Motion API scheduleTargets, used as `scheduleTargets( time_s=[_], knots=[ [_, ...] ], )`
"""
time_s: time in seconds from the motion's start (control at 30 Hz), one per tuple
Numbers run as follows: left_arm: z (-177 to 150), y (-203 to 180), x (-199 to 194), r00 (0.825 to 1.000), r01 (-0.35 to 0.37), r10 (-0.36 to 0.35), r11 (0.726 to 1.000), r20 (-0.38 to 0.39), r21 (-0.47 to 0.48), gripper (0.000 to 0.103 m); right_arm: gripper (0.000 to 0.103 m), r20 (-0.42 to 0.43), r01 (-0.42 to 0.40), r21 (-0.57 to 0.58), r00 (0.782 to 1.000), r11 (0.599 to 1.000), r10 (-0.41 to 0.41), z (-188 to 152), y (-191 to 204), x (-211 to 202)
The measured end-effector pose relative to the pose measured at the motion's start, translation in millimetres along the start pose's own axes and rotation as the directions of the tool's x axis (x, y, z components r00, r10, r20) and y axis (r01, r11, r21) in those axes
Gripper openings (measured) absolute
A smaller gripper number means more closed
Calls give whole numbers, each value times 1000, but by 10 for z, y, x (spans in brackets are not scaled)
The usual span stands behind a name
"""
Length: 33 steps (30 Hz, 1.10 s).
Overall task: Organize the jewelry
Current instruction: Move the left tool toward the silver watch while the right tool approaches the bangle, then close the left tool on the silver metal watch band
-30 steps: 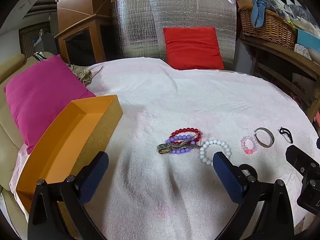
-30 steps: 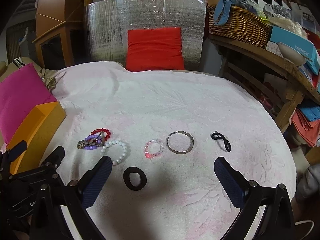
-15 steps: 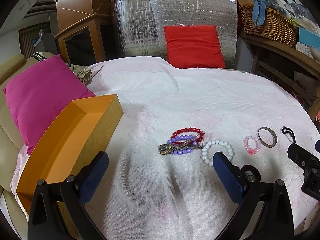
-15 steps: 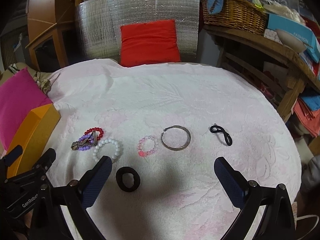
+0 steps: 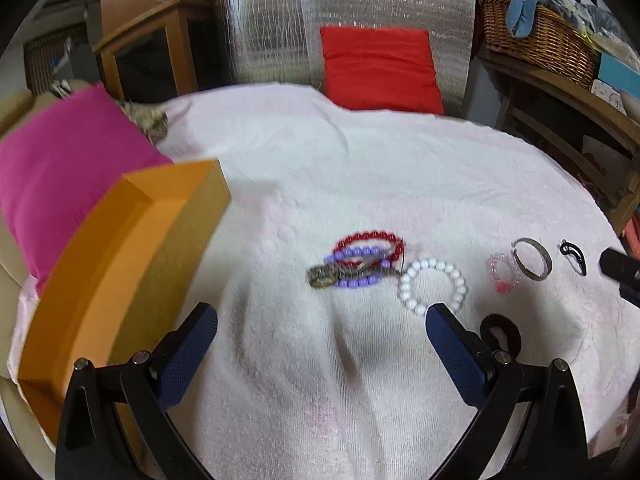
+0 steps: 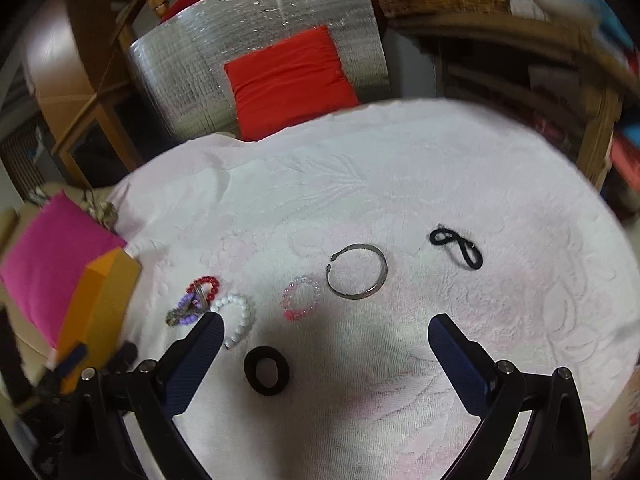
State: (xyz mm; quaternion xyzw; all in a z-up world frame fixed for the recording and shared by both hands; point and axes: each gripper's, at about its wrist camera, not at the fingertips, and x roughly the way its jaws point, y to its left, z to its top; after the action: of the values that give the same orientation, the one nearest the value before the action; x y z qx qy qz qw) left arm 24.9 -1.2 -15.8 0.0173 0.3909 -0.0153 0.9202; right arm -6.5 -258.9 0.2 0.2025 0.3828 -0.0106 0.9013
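Jewelry lies in a row on a white towel [image 5: 360, 160]. A tangled cluster of red, purple and brown bracelets [image 5: 356, 260] [image 6: 194, 300] sits left of a white bead bracelet [image 5: 434, 286] [image 6: 236, 316], a pink bead bracelet [image 5: 502, 274] [image 6: 302, 298], a metal bangle [image 5: 532, 258] [image 6: 357, 271], a thin black hair tie [image 5: 574, 254] [image 6: 456, 248] and a thick black scrunchie [image 5: 502, 334] [image 6: 267, 370]. An open orange box [image 5: 120, 252] [image 6: 98, 300] stands at the left. My left gripper [image 5: 320, 344] is open and empty, short of the cluster. My right gripper [image 6: 324, 354] is open and empty above the scrunchie.
A magenta pillow [image 5: 60, 160] lies behind the orange box. A red cushion [image 5: 376, 68] leans on a silver foil panel [image 5: 360, 8] at the back. A wicker basket [image 5: 536, 40] sits on a wooden shelf at the right.
The right gripper has tilted and moved closer to the jewelry, which now sits nearer its fingers. The left view has shifted slightly nearer the bracelets. Both grippers stay open.
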Motion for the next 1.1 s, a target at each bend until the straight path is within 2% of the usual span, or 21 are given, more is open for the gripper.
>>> scheduleTargets(
  time_s=[0.1,0.2,0.33,0.47,0.6,0.83,0.9,0.97,1.07,1.1],
  knots=[
    [-8,46,41,999,38,-38,999,-24,-13,103,103,-48,-56,94,997,994,61,110,-257,63],
    [4,57,92,994,93,-93,996,-55,-7,103,103,-78,-70,150,994,986,82,197,-442,140],
    [31,148,161,992,90,-90,996,-88,-7,103,103,-131,-118,212,980,970,147,229,-566,268],
    [89,382,169,995,60,-63,997,-80,-39,103,103,-170,-162,215,965,963,200,184,-511,339],
    [121,569,160,997,45,-49,997,-63,-59,103,97,-188,-182,213,957,960,223,145,-427,399],
    [156,456,293,991,109,-107,994,-75,19,102,81,-260,-212,186,931,959,256,22,-167,581],
    [187,407,345,990,125,-122,991,-73,47,98,79,-271,-212,169,929,962,252,-12,-109,607],
    [228,361,419,987,145,-139,986,-75,80,85,75,-282,-211,163,926,964,251,-42,-81,637],
    [287,363,563,979,189,-182,978,-92,82,71,71,-297,-206,156,923,966,245,-76,-68,666],
    [305,370,613,975,205,-197,976,-100,79,70,71,-300,-205,155,922,966,244,-84,-64,674]
  ],
)
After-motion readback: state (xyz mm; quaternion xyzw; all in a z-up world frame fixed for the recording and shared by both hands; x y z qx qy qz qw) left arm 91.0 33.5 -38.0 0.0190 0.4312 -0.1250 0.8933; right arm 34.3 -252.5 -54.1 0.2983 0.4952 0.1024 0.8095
